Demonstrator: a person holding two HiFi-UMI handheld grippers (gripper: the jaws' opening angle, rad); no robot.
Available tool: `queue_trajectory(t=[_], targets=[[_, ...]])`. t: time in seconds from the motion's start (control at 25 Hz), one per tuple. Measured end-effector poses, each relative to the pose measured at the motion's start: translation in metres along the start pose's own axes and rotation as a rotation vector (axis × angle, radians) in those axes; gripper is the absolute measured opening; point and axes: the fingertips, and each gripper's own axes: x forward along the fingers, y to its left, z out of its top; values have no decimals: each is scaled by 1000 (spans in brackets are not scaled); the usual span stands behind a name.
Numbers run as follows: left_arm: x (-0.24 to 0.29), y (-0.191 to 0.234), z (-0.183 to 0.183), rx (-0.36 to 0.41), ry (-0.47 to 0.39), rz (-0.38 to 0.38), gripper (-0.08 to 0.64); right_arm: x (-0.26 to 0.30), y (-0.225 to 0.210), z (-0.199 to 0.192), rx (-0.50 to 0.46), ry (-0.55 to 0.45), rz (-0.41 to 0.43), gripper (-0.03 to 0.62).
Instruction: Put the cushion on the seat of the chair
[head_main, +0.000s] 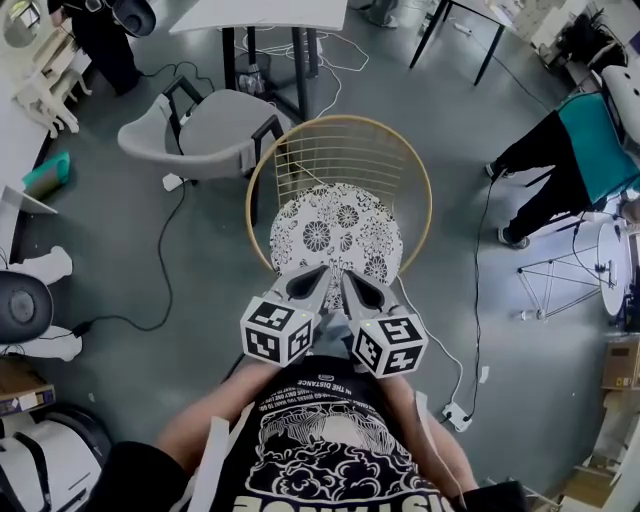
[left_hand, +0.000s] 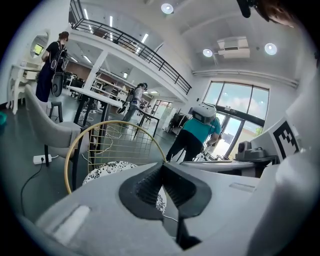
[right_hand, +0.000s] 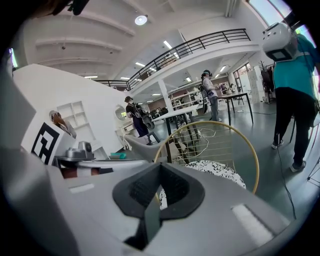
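Observation:
A round black-and-white patterned cushion (head_main: 335, 228) lies flat on the seat of a wire chair with a gold hoop frame (head_main: 340, 122). Both grippers hover side by side over the cushion's near edge, pointing toward the chair back. The left gripper (head_main: 322, 270) is shut with nothing between its pads. The right gripper (head_main: 347, 275) is also shut and empty. In the left gripper view, the cushion (left_hand: 107, 170) and gold hoop (left_hand: 80, 140) lie just beyond the shut left gripper (left_hand: 162, 165). The right gripper view shows the cushion (right_hand: 220, 172) past the shut right gripper (right_hand: 160, 166).
A grey armchair (head_main: 205, 130) stands behind and left of the wire chair, beside dark table legs (head_main: 300, 60). Cables run over the grey floor to a power strip (head_main: 458, 415). A person in a teal top (head_main: 570, 160) stands to the right.

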Motion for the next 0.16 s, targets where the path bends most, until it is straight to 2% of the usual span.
queue_trajectory(t=[0.16], targets=[[3, -2, 2, -5, 4, 2, -3, 0, -1, 3, 1, 8, 8, 0]])
